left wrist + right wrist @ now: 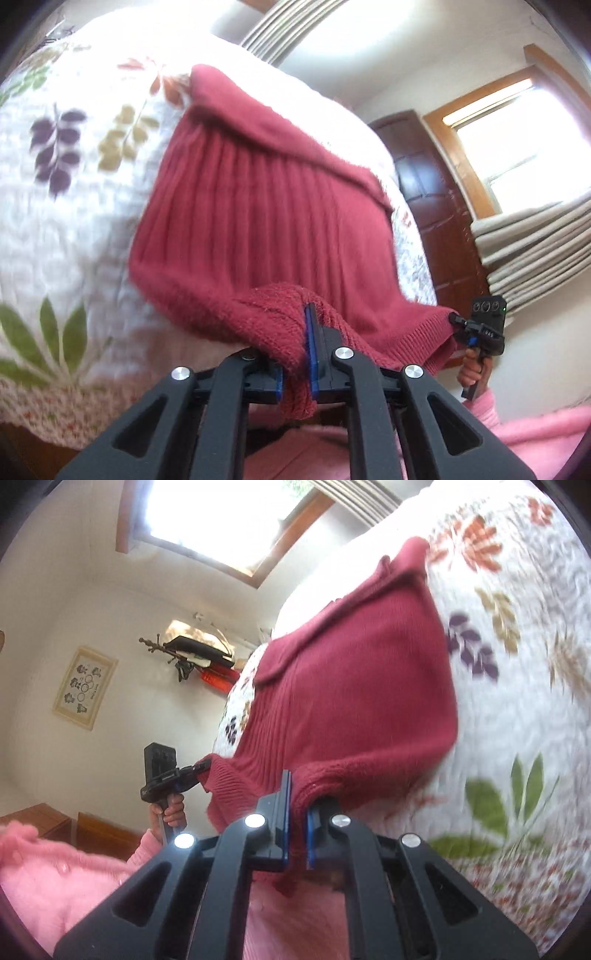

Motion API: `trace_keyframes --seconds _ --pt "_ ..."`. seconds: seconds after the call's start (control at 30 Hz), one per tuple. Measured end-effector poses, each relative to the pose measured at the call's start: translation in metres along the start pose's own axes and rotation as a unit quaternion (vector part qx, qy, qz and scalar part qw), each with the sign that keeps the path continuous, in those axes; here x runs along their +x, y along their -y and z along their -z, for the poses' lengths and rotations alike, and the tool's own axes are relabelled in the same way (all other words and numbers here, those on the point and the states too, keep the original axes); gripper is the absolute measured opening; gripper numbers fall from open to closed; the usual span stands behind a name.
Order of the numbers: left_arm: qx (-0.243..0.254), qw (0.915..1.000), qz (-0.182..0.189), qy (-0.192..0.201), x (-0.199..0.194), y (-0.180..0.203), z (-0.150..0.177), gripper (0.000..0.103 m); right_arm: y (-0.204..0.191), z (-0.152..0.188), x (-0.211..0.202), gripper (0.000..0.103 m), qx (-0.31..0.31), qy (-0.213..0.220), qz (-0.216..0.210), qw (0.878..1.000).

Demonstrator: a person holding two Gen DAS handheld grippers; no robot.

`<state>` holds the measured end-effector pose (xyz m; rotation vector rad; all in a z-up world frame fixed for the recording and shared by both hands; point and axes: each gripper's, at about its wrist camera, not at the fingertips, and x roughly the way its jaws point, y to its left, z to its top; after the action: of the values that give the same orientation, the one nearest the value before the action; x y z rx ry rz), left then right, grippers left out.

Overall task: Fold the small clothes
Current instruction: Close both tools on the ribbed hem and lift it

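A dark red ribbed knit sweater lies spread on a floral bedspread, its collar at the far end. My left gripper is shut on one corner of the near hem, which bunches over the blue pads. The right gripper pinches the hem's other corner at the right. In the right wrist view, the sweater stretches away over the bedspread. There my right gripper is shut on the hem, and the left gripper grips the far corner. The hem is lifted off the bed between them.
A person's hand and pink fluffy sleeve hold the left gripper. A dark wooden door, a window and pleated curtains stand beyond the bed. A wall picture, a cluttered rack and low wooden furniture are on the other side.
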<state>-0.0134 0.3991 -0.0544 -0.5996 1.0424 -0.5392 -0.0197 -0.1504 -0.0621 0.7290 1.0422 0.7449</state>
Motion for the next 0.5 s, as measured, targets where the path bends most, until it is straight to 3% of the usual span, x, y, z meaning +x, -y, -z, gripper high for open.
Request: trace_keyframes --seconds 0.17,0.5 --pt "-0.006 0.9995 -0.007 0.032 0.005 -0.007 -0.036 0.009 0.010 -0.044 -0.001 0.005 -0.001 0.005 0.016 1.000" --pt "-0.109 0.9916 -0.024 0.064 0.037 -0.060 -0.095 0.009 0.080 -0.129 0.051 0.005 0.071 -0.020 0.047 0.996"
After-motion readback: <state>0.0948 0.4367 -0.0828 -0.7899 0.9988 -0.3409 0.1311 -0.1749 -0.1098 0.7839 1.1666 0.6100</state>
